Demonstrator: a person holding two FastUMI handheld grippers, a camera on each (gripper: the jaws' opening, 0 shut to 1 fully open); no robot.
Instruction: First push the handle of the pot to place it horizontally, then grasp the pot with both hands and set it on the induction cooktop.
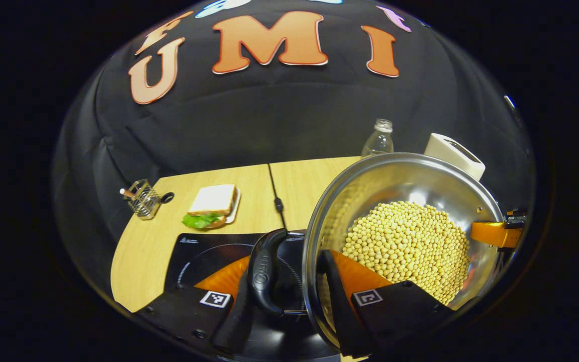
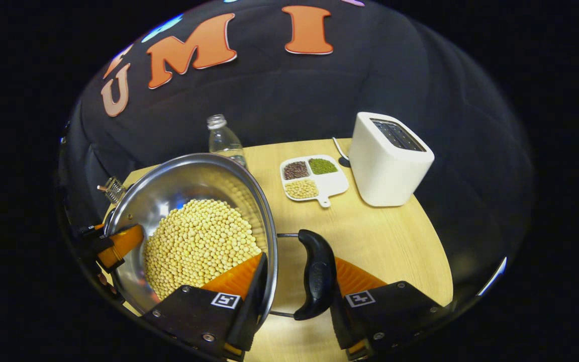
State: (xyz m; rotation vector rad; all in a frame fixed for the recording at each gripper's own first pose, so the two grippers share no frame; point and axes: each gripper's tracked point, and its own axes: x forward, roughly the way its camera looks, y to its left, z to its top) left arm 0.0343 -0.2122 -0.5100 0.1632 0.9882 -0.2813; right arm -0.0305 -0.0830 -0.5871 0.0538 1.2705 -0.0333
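**Inspector A:** Count, please.

**Inspector B:** One steel pot (image 1: 405, 226) of yellow beans (image 1: 410, 249), two black side handles: one (image 1: 268, 271) in the left gripper view, one (image 2: 316, 274) in the right gripper view. One black cooktop (image 1: 204, 254), one sandwich (image 1: 213, 203) on a plate, one wire basket (image 1: 143, 198), one clear bottle (image 1: 379, 138), one white toaster (image 2: 389, 158), one divided dish (image 2: 313, 178) holding three kinds of grain. All are sitting on one wooden table (image 2: 385, 236).

**Inspector A:** Where is the pot lying against the tongs?

**Inspector B:** Between them. The left gripper (image 1: 294, 286) is straddling the pot's rim and handle: one finger is sitting outside the handle, the other inside the rim against the beans. The right gripper (image 2: 294, 286) is doing the same on the opposite side, and is also showing beyond the pot in the left gripper view.

**Inspector A:** Jaw state?

**Inspector B:** Both pairs are closing on handle and rim together, pressing from either side.

**Inspector A:** Pot against the cooktop?

**Inspector B:** It is overlapping the cooktop's right edge, with the left handle over the black glass. Whether it is resting there or hanging above, I cannot tell.
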